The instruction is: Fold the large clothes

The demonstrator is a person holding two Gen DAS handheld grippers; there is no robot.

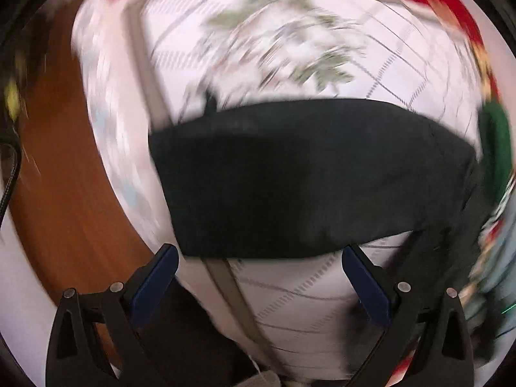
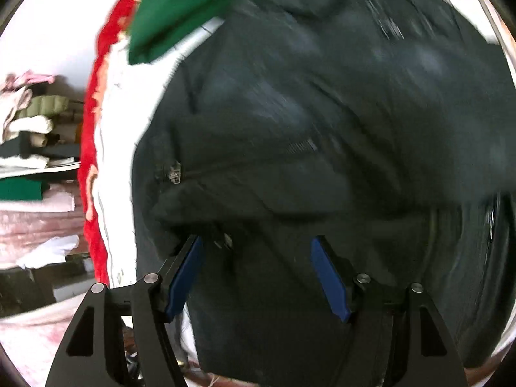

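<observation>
A black garment (image 1: 306, 174) lies as a folded band across a white bedsheet with a grey grid and leaf print (image 1: 258, 42). My left gripper (image 1: 259, 256) is open and empty, its blue pads just short of the garment's near edge. In the right wrist view the same black garment (image 2: 322, 113), with a zipper (image 2: 175, 174), fills most of the frame. My right gripper (image 2: 256, 248) is open right above the black fabric, with nothing between its pads. Both views are motion-blurred.
A green garment (image 2: 180, 9) and a red patterned cloth (image 2: 93, 129) lie at the bed's edge. Stacked folded clothes (image 2: 29, 135) sit on shelves to the left. A brown wooden floor (image 1: 58, 177) lies left of the bed.
</observation>
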